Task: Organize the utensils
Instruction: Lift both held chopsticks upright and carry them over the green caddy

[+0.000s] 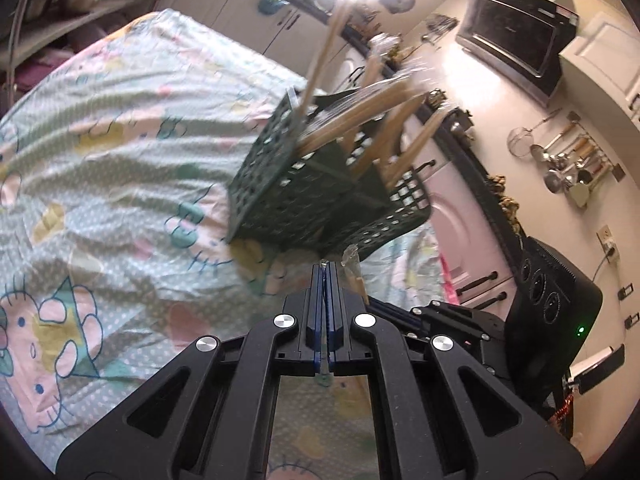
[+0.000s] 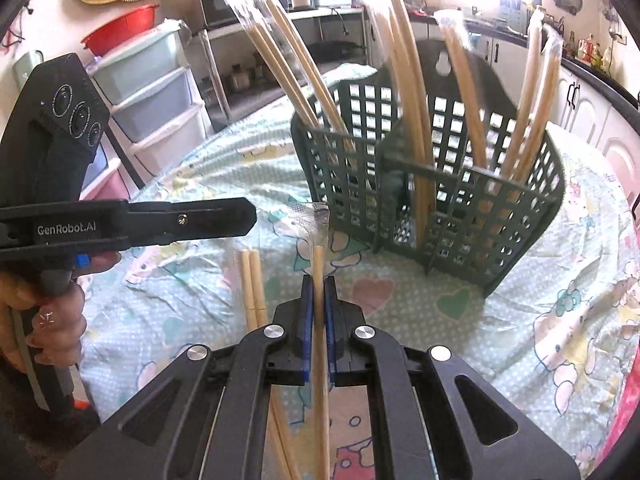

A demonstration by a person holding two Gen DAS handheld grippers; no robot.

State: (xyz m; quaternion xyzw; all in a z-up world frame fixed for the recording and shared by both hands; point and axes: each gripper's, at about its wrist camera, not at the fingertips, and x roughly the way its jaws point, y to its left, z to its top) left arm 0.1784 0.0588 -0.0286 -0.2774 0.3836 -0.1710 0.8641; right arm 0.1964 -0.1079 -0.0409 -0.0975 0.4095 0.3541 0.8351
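One wrapped chopstick pair (image 2: 319, 280) is clamped in your right gripper (image 2: 319, 284), low centre; your left gripper (image 1: 327, 276) is fully closed, holding nothing visible. Lift the pair upright, then lower it into the green basket (image 2: 460, 216), upper right, avoiding the standing pairs.

basket (image 2: 436, 196): sits on the cloth-covered counter (image 2: 180, 184), wrapped chopsticks (image 2: 404, 80) standing inside
loose pair (image 2: 252, 284): on the cloth, before the basket, just left of right tool (image 2: 319, 284)
left tool (image 2: 224, 216): further left
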